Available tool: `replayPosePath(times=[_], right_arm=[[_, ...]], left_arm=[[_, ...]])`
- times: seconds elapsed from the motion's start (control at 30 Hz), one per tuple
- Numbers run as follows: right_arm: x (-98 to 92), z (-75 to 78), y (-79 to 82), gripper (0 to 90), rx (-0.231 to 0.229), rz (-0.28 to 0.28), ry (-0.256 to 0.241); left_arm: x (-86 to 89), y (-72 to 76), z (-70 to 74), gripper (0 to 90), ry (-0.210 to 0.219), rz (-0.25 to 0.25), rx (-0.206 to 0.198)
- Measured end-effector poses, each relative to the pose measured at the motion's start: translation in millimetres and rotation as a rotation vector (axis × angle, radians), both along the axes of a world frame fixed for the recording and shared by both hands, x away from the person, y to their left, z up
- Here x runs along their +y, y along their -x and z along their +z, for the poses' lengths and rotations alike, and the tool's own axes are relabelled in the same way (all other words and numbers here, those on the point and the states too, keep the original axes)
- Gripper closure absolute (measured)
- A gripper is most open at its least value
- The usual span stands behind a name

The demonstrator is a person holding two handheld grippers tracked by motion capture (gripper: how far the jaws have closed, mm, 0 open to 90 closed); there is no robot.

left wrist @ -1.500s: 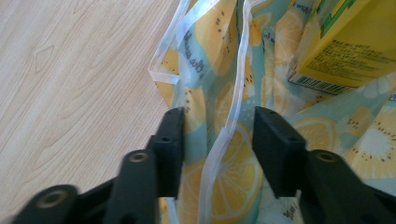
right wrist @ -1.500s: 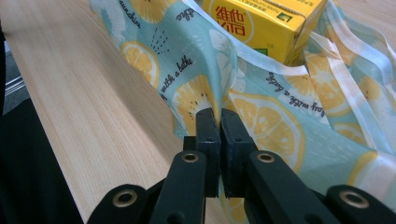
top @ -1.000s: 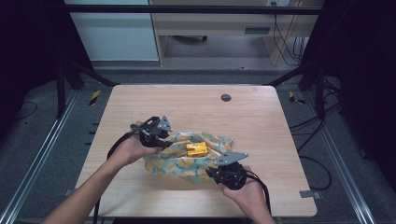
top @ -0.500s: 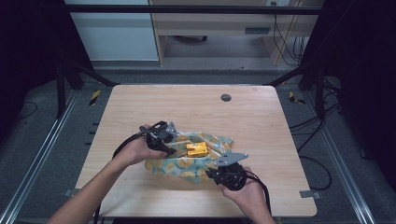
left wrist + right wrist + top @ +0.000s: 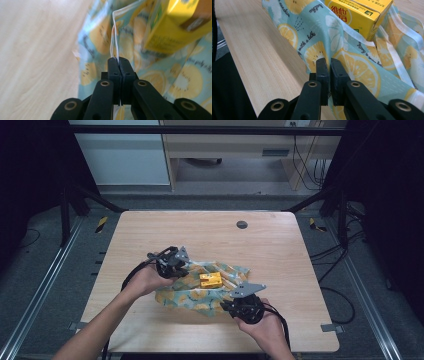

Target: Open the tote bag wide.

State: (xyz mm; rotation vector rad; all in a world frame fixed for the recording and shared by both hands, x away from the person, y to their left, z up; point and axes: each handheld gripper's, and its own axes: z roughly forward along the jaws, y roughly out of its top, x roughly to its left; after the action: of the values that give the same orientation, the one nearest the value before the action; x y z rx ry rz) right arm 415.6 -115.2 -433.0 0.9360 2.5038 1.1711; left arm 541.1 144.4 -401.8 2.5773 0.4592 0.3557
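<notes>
**Cloth pinched at two edges on a wooden table**

Forearms come in from the near edge of the table (image 5: pixel 300 270), a light wood top with rounded corners. Nearest, the right gripper (image 5: pixel 236 306) has its jaws pressed together on the near edge of the cloth (image 5: pixel 192 300); in the right gripper view the pale blue fabric (image 5: pixel 352 62), printed with lemon slices, is caught between the jaws where it meets the bare wood. Just beyond, the cloth lies rumpled around the middle of the table, nearer the front, and a yellow carton (image 5: pixel 210 280) sits on it between the two grippers. In the right gripper view the carton (image 5: pixel 354 15) lies beyond the jaws with a white hem folded against its side. The left gripper (image 5: pixel 181 269) sits at the cloth's far left edge; in the left gripper view its jaws are clamped on a thin fold of fabric (image 5: pixel 114 37) that stands up from them, with the carton (image 5: pixel 172 27) close by. A black cable trails from each gripper.

Farther back, a small dark round disc (image 5: pixel 242 224) sits in the tabletop near the far edge. Metal rails run along both sides of the table on a grey floor. Beyond stand a pale cabinet (image 5: pixel 125 155) and a wooden desk with loose cables hanging beside it.
</notes>
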Motion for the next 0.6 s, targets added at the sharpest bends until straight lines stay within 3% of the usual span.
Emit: replayPosePath(times=[0.23,0.4,0.6], right_arm=[[-0.2,-1.7,-0.1,85.7,-0.002,-0.003,-0.002],[0.6,-2.5,-0.3,84.8,-0.004,-0.013,-0.001],[1.0,-2.8,-0.8,82.8,-0.008,-0.021,0.002]], left_arm=[[7.0,10.9,28.2,89.9,0.108,0.029,-0.063],[6.3,20.6,42.3,90.0,0.118,0.013,-0.085],[8.5,30.5,62.3,90.0,0.171,0.008,-0.110]])
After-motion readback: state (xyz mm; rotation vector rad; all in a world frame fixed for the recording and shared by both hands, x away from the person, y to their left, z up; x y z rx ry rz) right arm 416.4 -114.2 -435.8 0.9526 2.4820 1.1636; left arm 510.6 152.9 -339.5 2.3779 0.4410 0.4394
